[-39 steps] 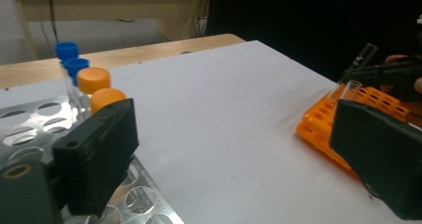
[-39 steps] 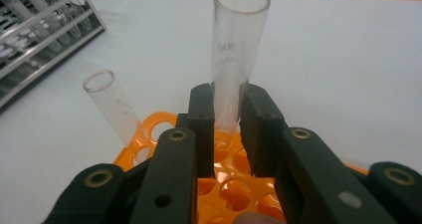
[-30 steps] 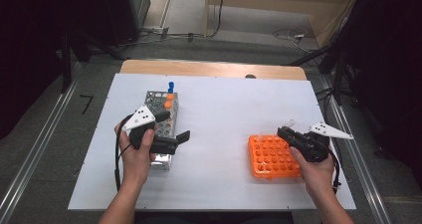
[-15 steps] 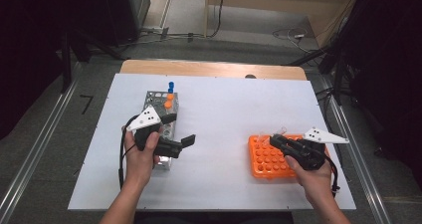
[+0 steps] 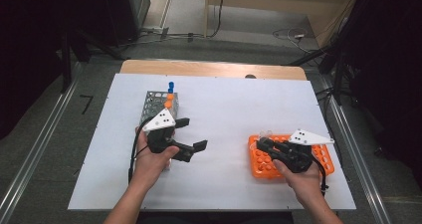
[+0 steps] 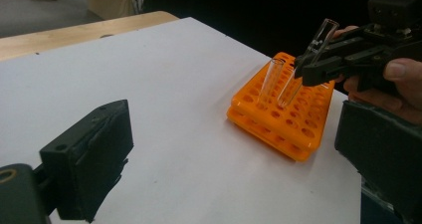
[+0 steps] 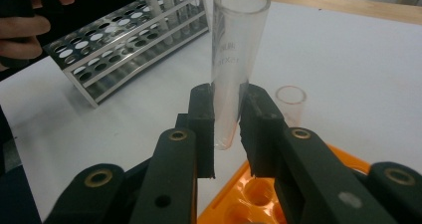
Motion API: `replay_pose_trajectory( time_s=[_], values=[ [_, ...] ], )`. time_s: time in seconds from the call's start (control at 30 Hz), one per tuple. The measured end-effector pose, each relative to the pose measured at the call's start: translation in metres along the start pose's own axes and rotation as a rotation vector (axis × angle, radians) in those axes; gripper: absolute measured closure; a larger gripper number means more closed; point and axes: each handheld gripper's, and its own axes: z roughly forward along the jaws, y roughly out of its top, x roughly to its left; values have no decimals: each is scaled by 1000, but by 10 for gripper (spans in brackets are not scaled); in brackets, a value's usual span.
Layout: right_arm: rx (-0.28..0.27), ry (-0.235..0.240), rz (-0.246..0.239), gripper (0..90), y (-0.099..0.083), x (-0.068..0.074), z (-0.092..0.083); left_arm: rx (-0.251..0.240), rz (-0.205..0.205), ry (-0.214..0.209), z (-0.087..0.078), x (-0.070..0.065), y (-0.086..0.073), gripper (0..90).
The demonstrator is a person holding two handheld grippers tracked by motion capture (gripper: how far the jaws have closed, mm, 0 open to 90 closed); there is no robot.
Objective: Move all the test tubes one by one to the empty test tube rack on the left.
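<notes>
My right gripper (image 5: 262, 144) is shut on a clear glass test tube (image 7: 234, 59), gripped near its lower end and tilted. The tube's (image 6: 311, 59) rounded bottom hangs just above the far-left part of the orange rack (image 5: 291, 157). A second clear tube (image 6: 268, 82) stands in a hole of that rack (image 6: 278, 119), right beside the held one. My left gripper (image 5: 191, 137) is open with nothing between its jaws, hovering next to the near end of the metal rack (image 5: 157, 102). In its own view the left gripper (image 6: 234, 169) looks across at the right gripper (image 6: 303, 67).
The metal rack (image 7: 114, 45) holds several tubes at its far end, one with a blue cap (image 5: 170, 87) and orange caps (image 5: 169, 100) beside it. Both racks rest on a white board (image 5: 224, 109) on a wooden table; dark floor and cables surround it.
My right gripper has carried the tube left and toward the person, over the orange rack's far-left corner. My left gripper has drifted a little right and nearer, still open.
</notes>
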Motion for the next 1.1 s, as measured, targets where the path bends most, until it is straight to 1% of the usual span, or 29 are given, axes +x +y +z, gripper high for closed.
replay_pose_trajectory(
  time_s=[0.07,0.13,0.2,0.23,0.3,0.47,0.53,0.63,0.77,0.8,0.83,0.9,0.93,1.1],
  values=[
    [5,9,-10,739,0,3,4,2,-3,-2,3,-2,0,41],
    [10,17,-18,739,0,6,8,7,-5,15,6,-5,1,61],
    [17,27,-24,739,0,9,12,19,4,25,9,-8,1,75],
    [19,32,-26,739,0,11,13,25,6,39,10,-11,2,79],
    [21,40,-33,739,0,13,17,34,12,63,13,-15,2,122],
    [39,58,-51,739,0,21,25,48,20,83,21,-25,3,214],
    [46,64,-56,739,-1,24,28,50,30,74,24,-30,3,255],
    [55,77,-65,739,-1,29,33,59,43,41,29,-35,3,332],
    [66,90,-77,739,-1,34,38,79,73,10,37,-43,3,428],
    [69,93,-79,739,-1,35,39,84,80,11,40,-45,3,464],
    [70,96,-81,739,-1,37,40,87,89,4,41,-47,3,503],
    [74,101,-85,739,-2,38,42,88,89,-21,43,-48,3,533],
    [76,101,-85,739,-2,39,43,90,93,-29,45,-49,3,545],
    [83,116,-95,739,-2,43,46,83,85,-71,50,-53,2,620]
  ],
)
